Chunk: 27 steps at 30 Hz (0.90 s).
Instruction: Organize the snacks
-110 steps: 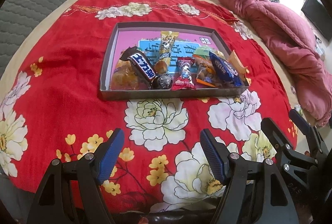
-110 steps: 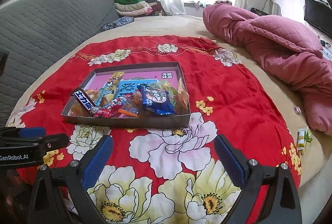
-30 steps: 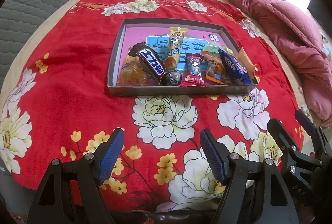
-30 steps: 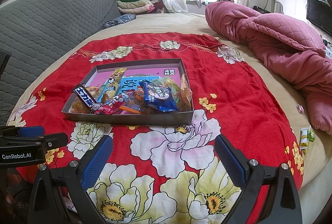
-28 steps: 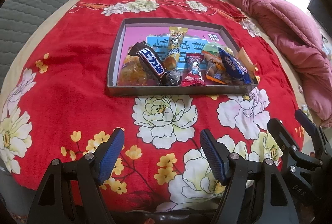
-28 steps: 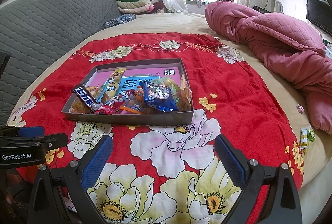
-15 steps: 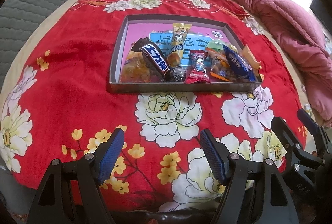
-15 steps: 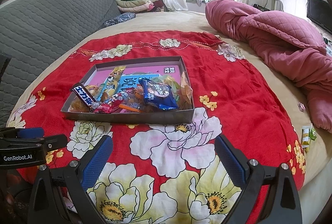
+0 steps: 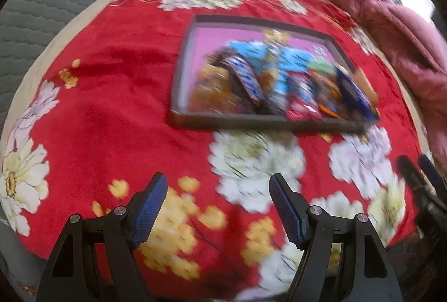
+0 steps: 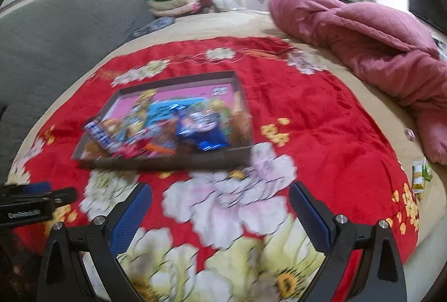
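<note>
On the left, the left gripper (image 9: 218, 207) hangs with jaws spread wide and nothing between them, over the red floral blanket (image 9: 111, 112). Ahead, the shallow grey tray (image 9: 178, 84) rests on the blanket, blurred snack packets (image 9: 279, 87) heaped toward its near right. The right gripper (image 10: 220, 211) likewise gapes empty, the pink quilt (image 10: 363, 42) beyond.

Bed (image 10: 371, 117) under red floral blanket (image 10: 307, 112)

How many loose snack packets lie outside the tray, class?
2, both at the bed's right edge, past the red floral blanket: a green-and-white packet and a small wrapped candy. Others may be hidden; the gray tray holds the rest.
</note>
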Each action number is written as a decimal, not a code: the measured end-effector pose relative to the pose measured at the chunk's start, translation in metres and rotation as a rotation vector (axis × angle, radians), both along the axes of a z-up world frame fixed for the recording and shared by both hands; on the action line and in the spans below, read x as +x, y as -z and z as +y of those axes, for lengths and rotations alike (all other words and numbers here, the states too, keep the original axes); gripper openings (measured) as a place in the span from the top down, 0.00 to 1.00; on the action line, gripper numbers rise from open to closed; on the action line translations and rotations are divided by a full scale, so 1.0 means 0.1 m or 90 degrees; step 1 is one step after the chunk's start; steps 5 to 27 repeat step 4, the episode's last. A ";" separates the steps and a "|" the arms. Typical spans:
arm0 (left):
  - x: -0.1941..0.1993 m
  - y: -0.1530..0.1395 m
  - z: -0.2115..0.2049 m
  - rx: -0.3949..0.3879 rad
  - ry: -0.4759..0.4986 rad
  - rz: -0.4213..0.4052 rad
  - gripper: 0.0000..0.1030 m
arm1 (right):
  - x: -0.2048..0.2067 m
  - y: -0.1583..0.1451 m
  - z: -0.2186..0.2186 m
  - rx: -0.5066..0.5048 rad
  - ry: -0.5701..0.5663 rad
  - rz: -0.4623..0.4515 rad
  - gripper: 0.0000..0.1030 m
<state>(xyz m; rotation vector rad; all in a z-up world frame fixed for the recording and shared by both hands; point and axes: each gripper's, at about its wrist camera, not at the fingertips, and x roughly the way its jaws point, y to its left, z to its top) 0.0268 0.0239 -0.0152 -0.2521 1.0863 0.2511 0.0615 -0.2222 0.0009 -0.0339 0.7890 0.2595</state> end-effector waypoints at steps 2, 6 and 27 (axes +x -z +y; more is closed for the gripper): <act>0.06 -0.02 0.32 0.005 -0.040 -0.017 0.26 | 0.21 -0.04 -0.19 -0.005 0.031 -0.020 0.01; 0.17 0.00 0.70 -0.015 -0.077 -0.018 0.26 | 0.48 -0.07 -0.45 -0.009 0.079 -0.030 0.01; 0.17 0.00 0.70 -0.015 -0.077 -0.018 0.26 | 0.48 -0.07 -0.45 -0.009 0.079 -0.030 0.01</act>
